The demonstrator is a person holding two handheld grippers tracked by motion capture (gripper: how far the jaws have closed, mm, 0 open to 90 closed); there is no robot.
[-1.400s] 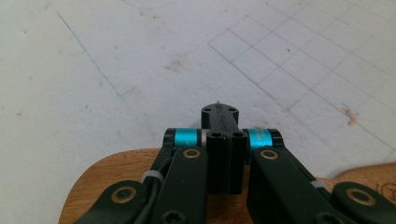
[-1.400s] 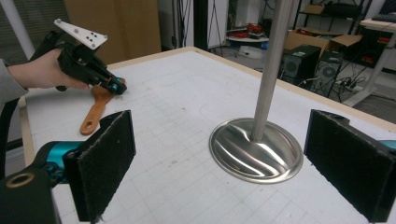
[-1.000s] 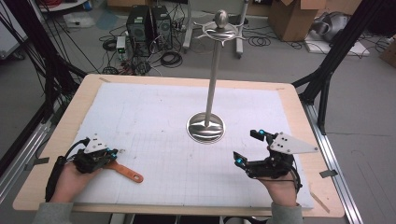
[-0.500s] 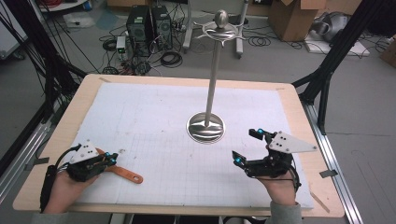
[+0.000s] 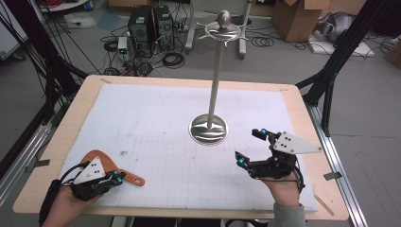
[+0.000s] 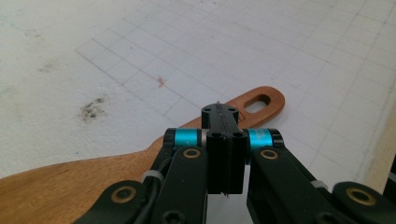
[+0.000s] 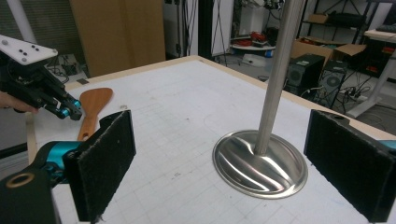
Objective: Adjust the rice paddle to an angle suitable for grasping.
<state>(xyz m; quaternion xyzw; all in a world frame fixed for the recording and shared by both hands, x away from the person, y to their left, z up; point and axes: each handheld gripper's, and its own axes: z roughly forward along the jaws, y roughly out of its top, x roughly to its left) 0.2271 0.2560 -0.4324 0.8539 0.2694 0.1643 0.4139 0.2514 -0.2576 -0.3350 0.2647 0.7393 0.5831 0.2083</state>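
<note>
One wooden spatula (image 5: 109,168) lies flat on the white gridded mat (image 5: 156,123) at the near-left corner, its blade under the left gripper (image 5: 116,178) and its holed handle end just past the tips. That gripper's jaws are pressed together above the handle; whether they pinch it cannot be told. The left hand (image 5: 64,208) holds it low, pointing right. Since a second ago it has drawn back toward the near edge. The right gripper (image 5: 251,147), jaws spread wide and empty, hovers near the metal stand (image 5: 208,127), unmoved.
</note>
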